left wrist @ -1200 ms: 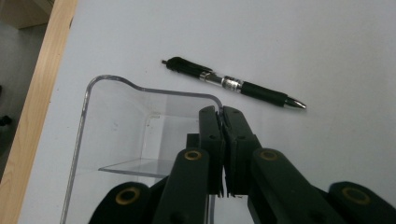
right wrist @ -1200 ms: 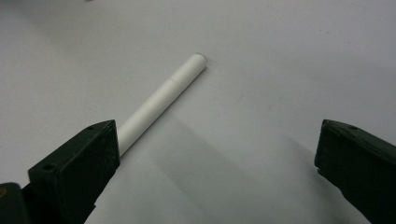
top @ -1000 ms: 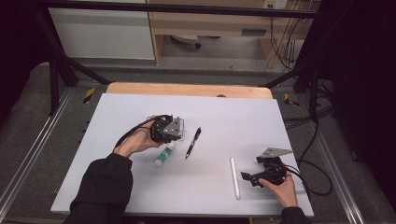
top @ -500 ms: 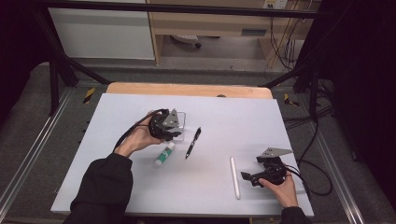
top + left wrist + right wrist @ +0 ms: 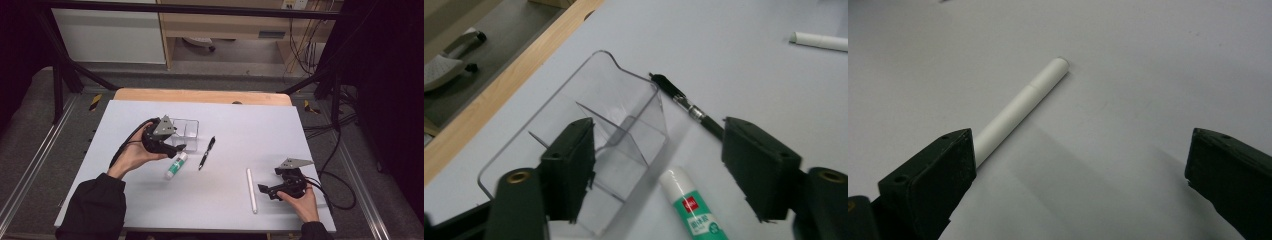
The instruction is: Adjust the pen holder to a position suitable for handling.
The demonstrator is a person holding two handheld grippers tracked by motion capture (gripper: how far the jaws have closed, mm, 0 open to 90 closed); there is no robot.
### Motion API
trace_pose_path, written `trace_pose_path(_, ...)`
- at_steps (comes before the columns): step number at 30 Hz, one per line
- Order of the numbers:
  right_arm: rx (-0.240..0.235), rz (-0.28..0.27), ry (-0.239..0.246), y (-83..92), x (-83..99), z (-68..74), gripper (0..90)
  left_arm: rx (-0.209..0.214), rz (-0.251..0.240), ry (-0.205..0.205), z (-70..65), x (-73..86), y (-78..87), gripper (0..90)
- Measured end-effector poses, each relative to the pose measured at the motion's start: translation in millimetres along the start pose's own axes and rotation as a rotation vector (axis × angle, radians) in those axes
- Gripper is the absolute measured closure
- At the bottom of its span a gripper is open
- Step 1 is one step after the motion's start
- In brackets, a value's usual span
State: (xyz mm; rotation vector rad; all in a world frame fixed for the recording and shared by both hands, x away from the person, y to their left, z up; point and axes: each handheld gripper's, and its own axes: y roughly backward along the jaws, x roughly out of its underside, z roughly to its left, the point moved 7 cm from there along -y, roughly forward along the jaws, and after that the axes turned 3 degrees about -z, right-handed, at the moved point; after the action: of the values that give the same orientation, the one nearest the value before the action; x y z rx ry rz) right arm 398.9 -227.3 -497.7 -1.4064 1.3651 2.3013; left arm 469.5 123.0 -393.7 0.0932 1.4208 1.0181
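On the bench (image 5: pixel 150 200), the clear organizer (image 5: pixel 589 125) stands just released between the left gripper (image 5: pixel 176 148)'s just-opened jaws, so a careless retreat could drag it onto the glue stick (image 5: pixel 694 210), while the right gripper (image 5: pixel 1078 175) waits, jaws apart, beside the white pen (image 5: pixel 1018 107).

I take the divided holder (image 5: pixel 189 131) as my landmark; it stands on the surface (image 5: pixel 240 120) toward the far left. My left fingers (image 5: pixel 176 146) sit at its near left corner, jaws having just been opening, one jaw over a compartment, nothing pressed between them. Just before the holder, touching nothing, lies the glue stick (image 5: pixel 176 165). Just to the holder's right lies the pen (image 5: pixel 206 152), its tip close to the holder's corner. Well to the right and nearer me lies the marker (image 5: pixel 251 190), and beyond it, farther right, my right fingers (image 5: pixel 268 190) rest spread beside its near end.
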Motion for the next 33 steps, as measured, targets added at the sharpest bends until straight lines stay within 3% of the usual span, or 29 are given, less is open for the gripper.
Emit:
trace_pose_path(10, 0.002, 0.004, 0.001, -0.5, 0.8, 0.5, 0.7, 0.005, -0.004, 0.108, -21.4, 25.5, 1.4, 15.2)
trace_pose_path(13, 0.003, 0.005, 0.002, -0.6, 1.0, 0.4, 0.7, 0.003, 0.003, 0.123, -29.4, 28.7, -0.9, 12.3)
trace_pose_path(16, 0.003, 0.005, 0.002, -0.4, 1.0, 0.4, 0.7, 0.018, 0.000, 0.149, -37.8, 27.7, -4.3, 10.8)
trace_pose_path(22, 0.009, 0.007, 0.001, -0.4, 1.0, -0.2, 0.7, 0.023, 0.022, 0.154, -50.7, 20.8, -19.6, 8.9)
trace_pose_path(33, 0.008, 0.008, 0.001, 0.0, 1.0, 0.0, 0.7, 0.004, 0.070, 0.243, -63.6, 11.0, -54.0, 10.9)
